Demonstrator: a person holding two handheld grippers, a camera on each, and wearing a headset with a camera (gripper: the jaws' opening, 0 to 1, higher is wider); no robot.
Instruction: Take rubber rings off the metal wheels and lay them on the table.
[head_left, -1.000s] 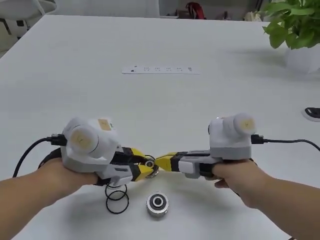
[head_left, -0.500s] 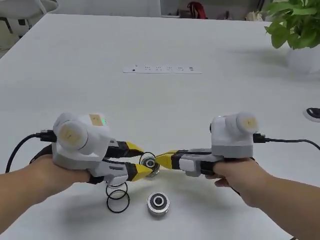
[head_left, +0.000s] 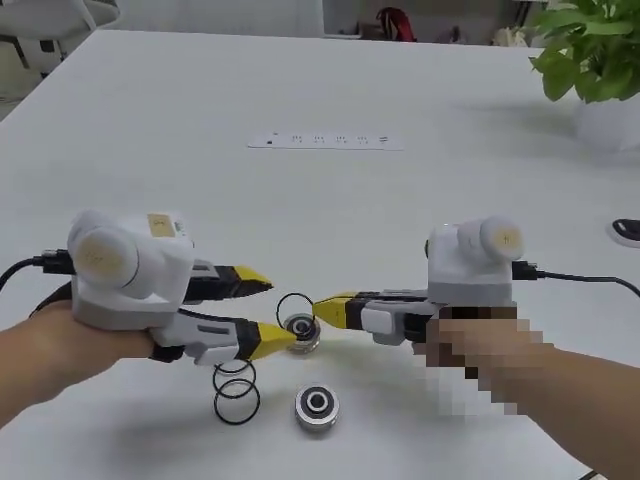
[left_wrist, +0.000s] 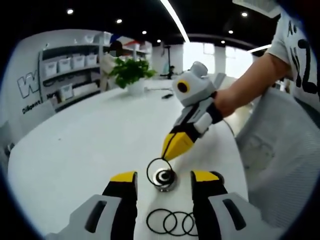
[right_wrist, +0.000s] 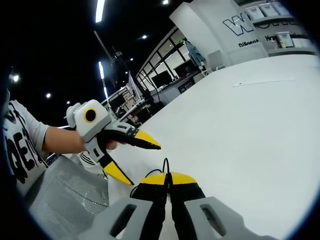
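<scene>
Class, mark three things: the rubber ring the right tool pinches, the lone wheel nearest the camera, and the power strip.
rubber ring (left_wrist: 148, 170), left gripper view, left arc of the band.
lone wheel (head_left: 316, 405), head view, hub.
power strip (head_left: 325, 140), head view, middle of top.

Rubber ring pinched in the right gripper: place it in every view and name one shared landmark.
Head view: rubber ring at lower centre, at the right gripper's tips, beside a metal wheel.
Left gripper view: lower centre, overlapping that wheel.
Right gripper view: thin black line leaving the shut jaws, bottom centre.
Shared landmark: left gripper's open yellow tips.
</scene>
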